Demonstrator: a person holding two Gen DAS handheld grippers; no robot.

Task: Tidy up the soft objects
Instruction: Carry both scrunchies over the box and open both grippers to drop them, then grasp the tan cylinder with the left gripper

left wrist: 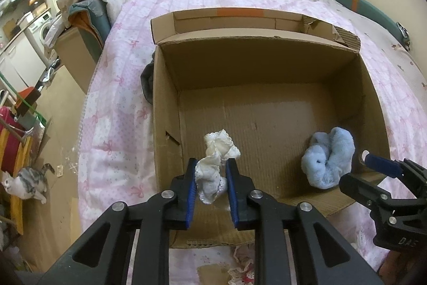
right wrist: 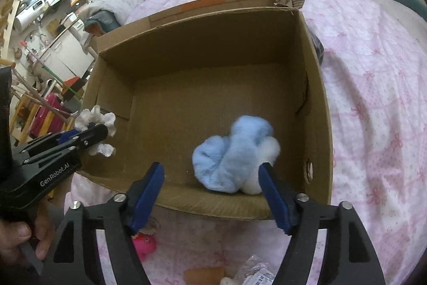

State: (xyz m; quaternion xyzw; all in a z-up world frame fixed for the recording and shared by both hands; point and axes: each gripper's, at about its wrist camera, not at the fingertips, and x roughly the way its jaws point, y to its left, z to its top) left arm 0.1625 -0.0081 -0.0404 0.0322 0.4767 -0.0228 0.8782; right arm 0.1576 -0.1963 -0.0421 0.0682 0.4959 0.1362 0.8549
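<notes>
An open cardboard box [left wrist: 165, 103] [right wrist: 317, 87] stands on the pink bed. My left gripper [left wrist: 212, 175] is shut on a white lacy cloth [left wrist: 213, 167] and holds it over the box's near left corner; it also shows in the right wrist view [right wrist: 90, 134] with the cloth [right wrist: 97, 118]. A fluffy light-blue soft item [left wrist: 328, 162] [right wrist: 234, 154] lies on the box floor at the near right. My right gripper [right wrist: 210, 178] is open and empty just above the box's near wall, behind the blue item; it shows at the right of the left wrist view [left wrist: 373, 167].
Small soft things lie on the bedspread in front of the box: a pink toy [right wrist: 145, 245], an orange item [right wrist: 205, 275], a packet [right wrist: 256, 274]. A dark cloth [left wrist: 146, 82] lies against the box's left outside. A cat [left wrist: 26, 183] sits on the floor left of the bed.
</notes>
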